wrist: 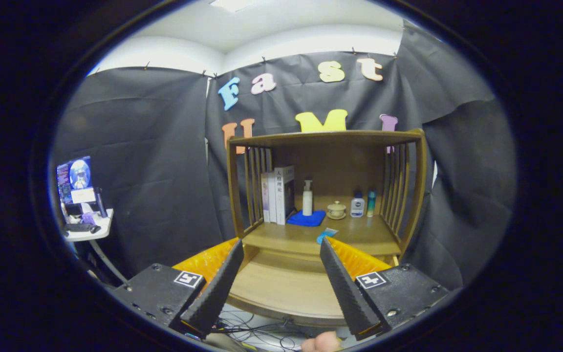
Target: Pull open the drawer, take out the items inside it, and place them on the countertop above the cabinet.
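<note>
My claw: my gripper (281, 249) has its two fingers spread wide apart, with nothing held between them
Where I am: I hang in front of the brown wooden cabinet with slatted sides (323, 195), a little above its lower part
The drawer: the curved light-wood drawer (281, 286) sits just ahead of my fingers, below the shelf. I think it is already pulled out some, but I cannot tell for sure
Inside the drawer: I see only bare wood from here, and the far corners are hidden behind my fingers
The countertop: the flat wooden countertop shelf (355, 234) holds a row of upright books (278, 194), a white pump bottle (307, 197) on a folded blue cloth (307, 218), a small cream lidded cup (336, 209), a white and blue bottle (357, 204), a thin teal bottle (371, 203) and a small light-blue scrap (326, 235) near the front edge
Step now: I think I am at the drawer step, early on
Next move: I should go down to the drawer front, grab it and pull, or look in for things to lift out
</note>
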Available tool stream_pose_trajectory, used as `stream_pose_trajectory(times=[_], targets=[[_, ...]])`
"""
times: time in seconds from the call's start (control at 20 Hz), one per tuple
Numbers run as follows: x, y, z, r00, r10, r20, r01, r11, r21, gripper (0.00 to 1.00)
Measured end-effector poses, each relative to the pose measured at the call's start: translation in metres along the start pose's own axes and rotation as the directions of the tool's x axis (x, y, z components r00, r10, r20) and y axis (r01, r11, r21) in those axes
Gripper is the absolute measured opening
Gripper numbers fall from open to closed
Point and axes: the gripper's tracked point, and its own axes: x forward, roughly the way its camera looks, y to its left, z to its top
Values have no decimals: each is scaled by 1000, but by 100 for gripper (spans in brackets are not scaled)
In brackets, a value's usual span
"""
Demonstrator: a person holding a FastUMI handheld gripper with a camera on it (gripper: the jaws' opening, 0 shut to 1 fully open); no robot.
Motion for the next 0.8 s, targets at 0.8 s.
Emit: stream_pose_trajectory(times=[0.8], targets=[[21, -7, -185, 994, -110, 28, 110, 994, -17, 99]])
